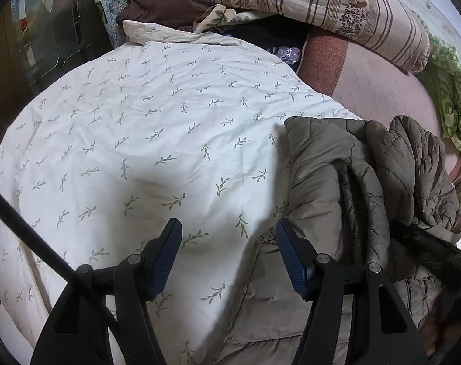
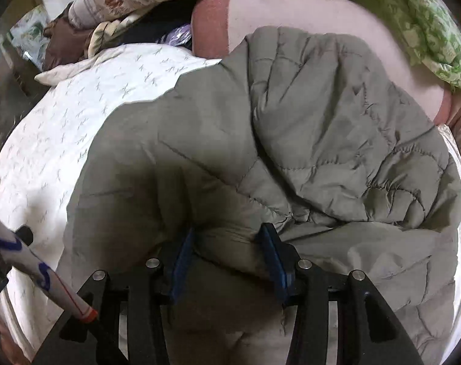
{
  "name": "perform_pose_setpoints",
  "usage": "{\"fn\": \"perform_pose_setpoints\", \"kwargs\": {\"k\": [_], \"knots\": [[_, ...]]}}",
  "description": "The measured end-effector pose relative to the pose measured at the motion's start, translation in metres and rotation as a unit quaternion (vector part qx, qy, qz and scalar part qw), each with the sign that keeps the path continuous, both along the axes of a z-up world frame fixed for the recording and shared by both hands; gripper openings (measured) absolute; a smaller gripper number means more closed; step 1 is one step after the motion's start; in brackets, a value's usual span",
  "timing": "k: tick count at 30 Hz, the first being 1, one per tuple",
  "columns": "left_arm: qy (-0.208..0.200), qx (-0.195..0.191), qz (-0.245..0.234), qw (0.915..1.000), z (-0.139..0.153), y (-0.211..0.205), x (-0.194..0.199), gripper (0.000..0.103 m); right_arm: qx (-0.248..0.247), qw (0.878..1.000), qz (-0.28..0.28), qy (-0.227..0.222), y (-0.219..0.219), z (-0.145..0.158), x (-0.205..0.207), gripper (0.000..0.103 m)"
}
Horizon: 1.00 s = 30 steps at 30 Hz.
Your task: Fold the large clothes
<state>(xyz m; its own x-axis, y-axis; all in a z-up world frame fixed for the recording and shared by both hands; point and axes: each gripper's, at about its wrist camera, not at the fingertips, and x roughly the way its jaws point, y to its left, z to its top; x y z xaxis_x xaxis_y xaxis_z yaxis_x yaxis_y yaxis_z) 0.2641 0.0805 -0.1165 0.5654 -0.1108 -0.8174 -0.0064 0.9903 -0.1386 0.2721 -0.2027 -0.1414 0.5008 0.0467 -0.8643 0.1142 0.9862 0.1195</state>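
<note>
A: Where's the jacket?

B: Olive quilted jacket [image 2: 291,140] lies bunched on the leaf-print duvet [image 1: 124,127], right side of bed. My right gripper [image 2: 227,243] pinches a fold at its near edge; left gripper [image 1: 229,234] hangs spread, empty, just beside the jacket's left edge.

A: Tips?

B: I'd grab the left edge w/ the free one, lift both evenly, pull taut, lay flat before folding. Puffy fabric prob slips, so bite deep.
</note>
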Motion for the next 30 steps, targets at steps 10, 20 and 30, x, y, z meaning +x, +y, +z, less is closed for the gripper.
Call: {"fn": "perform_pose_setpoints", "kwargs": {"k": [10,20,30], "knots": [[0.000,-0.046,-0.052,0.9976,0.013,0.006,-0.032,0.063,0.074,0.995,-0.068,-0.021,-0.148,0.080,-0.160,0.070],[0.080,-0.123,-0.061,0.9873,-0.021,0.049,-0.106,0.063,0.168,0.957,-0.234,0.014,-0.302,0.004,-0.288,0.071],[0.141,-0.183,-0.110,0.9669,-0.058,0.057,-0.139,0.063,0.278,0.950,-0.142,0.017,-0.284,-0.051,-0.307,0.072]]}}
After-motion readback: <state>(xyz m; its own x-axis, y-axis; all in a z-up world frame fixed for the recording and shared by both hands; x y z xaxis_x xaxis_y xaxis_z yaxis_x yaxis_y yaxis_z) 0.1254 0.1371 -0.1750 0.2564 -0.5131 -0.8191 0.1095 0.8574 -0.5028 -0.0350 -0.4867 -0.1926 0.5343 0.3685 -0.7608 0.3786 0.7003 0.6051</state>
